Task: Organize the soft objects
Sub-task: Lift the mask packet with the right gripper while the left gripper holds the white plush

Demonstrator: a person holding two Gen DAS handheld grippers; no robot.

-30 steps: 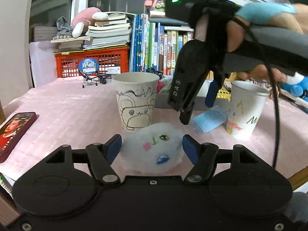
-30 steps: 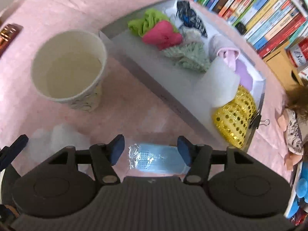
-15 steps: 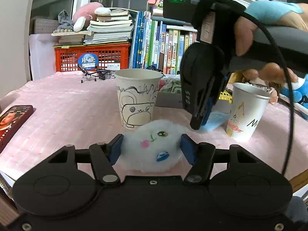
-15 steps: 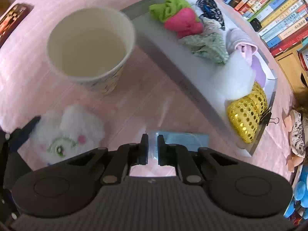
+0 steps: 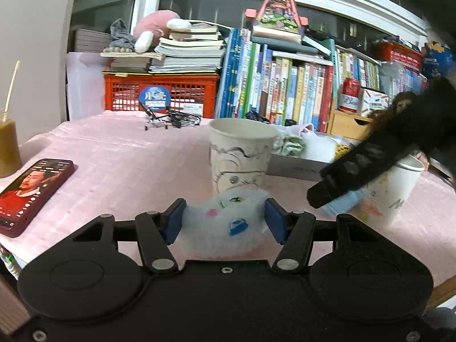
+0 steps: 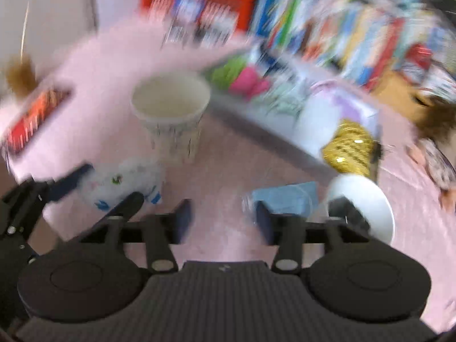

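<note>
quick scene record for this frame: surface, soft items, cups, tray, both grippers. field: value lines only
surface: table under a pink cloth
left gripper: jaws have just been closing, white fluffy toy between the blue pads, pads at its sides
right gripper: jaws apart, have just reopened, nothing between them; view blurred
blue packet: on the cloth, by the right-hand pad of the right gripper
doodled paper cup: upright, behind the toy
second paper cup: upright, right of the packet
tray: holds assorted soft items

Light: even indoor light, windows (image 5: 108, 8) dark.
Left view: sharp, edges bowed by fisheye.
Right view: heavy motion blur, books (image 6: 327, 22) smeared.
Glare: none.
</note>
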